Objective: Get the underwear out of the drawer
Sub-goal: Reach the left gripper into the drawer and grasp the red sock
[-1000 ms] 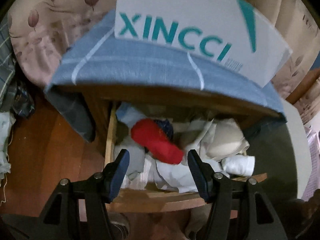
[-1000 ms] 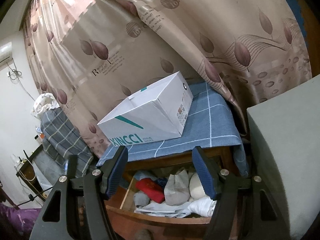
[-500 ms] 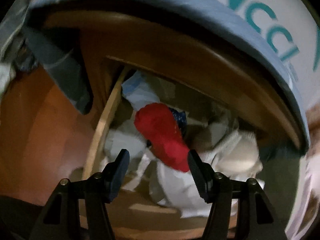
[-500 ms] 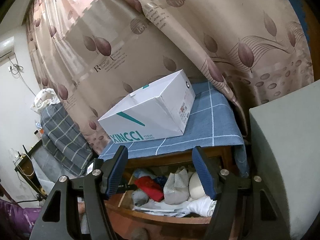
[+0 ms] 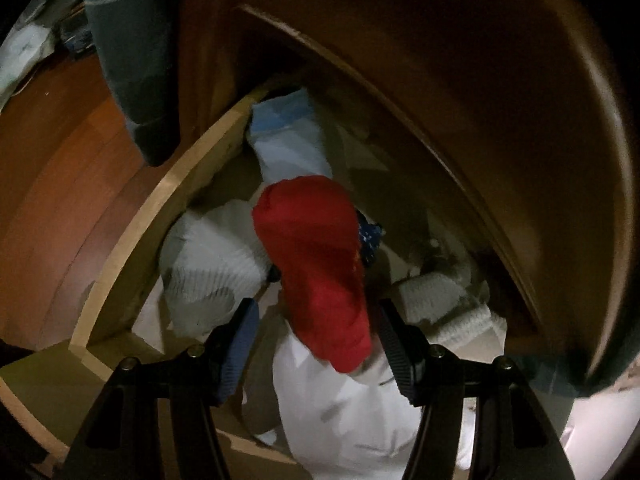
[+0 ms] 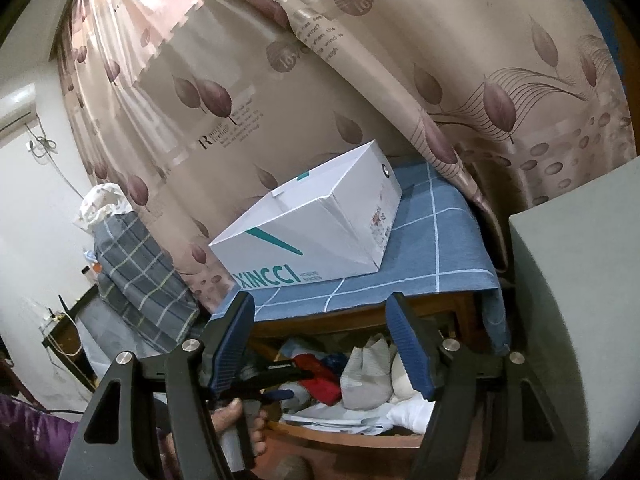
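The left gripper (image 5: 314,336) points steeply down into the open drawer (image 5: 132,240), jaws spread and gripping nothing. The lower end of the red underwear (image 5: 316,264) lies between its fingertips, closer to the right-hand pad; whether that pad brushes the cloth I cannot tell. The red piece runs from 6 o'clock up toward 12 across the middle of the drawer, lying on white clothing (image 5: 344,408). At 9 o'clock of it sits a ribbed white bundle (image 5: 212,264), pressed against the pale wooden side wall. At 12 lies a light blue folded piece (image 5: 288,136); at 2 a dark blue patterned scrap (image 5: 370,240) peeks out from under it. At 3 a white knitted roll (image 5: 444,300) fills the gap toward the dresser's dark front edge (image 5: 500,200), which overhangs the drawer closely from above. Beyond the side wall, at 9 to 10 o'clock, is bare wooden floor (image 5: 52,184).

The right gripper (image 6: 322,344) hangs level in front of the dresser, jaws apart and empty, well clear of the drawer. In its view the left gripper (image 6: 276,376) reaches in from 8 o'clock, held by a hand (image 6: 236,420). A white box (image 6: 316,228) sits on the blue checked cloth (image 6: 436,248) above.
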`<state>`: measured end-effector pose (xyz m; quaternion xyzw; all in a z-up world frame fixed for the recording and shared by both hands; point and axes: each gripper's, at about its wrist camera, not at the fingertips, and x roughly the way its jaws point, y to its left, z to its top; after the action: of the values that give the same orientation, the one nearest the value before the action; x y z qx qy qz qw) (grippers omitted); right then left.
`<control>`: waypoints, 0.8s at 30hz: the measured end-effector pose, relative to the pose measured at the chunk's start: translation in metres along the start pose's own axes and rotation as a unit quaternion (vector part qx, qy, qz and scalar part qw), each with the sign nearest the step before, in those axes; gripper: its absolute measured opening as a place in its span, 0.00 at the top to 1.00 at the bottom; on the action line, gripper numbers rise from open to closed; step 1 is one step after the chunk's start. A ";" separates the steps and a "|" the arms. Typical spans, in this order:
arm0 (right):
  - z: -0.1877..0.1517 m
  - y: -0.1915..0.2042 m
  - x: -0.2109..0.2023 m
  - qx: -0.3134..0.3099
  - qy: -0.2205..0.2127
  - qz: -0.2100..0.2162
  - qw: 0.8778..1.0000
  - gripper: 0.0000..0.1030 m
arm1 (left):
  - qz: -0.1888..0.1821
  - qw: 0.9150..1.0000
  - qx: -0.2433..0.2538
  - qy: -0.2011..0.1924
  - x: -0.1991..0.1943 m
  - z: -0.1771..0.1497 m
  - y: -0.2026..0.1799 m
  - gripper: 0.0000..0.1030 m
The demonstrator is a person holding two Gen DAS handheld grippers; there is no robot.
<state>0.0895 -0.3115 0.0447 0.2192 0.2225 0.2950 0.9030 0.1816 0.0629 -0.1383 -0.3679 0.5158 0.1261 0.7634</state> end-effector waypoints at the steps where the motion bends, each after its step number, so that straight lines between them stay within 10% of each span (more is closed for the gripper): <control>1: 0.000 0.000 0.000 0.001 -0.001 0.003 1.000 0.36 | 0.000 1.000 -0.009 -0.001 0.002 0.001 0.000 0.40; 24: 0.001 -0.003 -0.001 0.022 -0.002 0.052 0.998 0.35 | 0.026 0.990 -0.138 0.007 0.034 0.005 -0.001 0.40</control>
<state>0.0911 -0.3147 0.0441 0.2510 0.2153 0.3366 0.8817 0.2003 0.0589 -0.1663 -0.4571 0.5081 0.2135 0.6981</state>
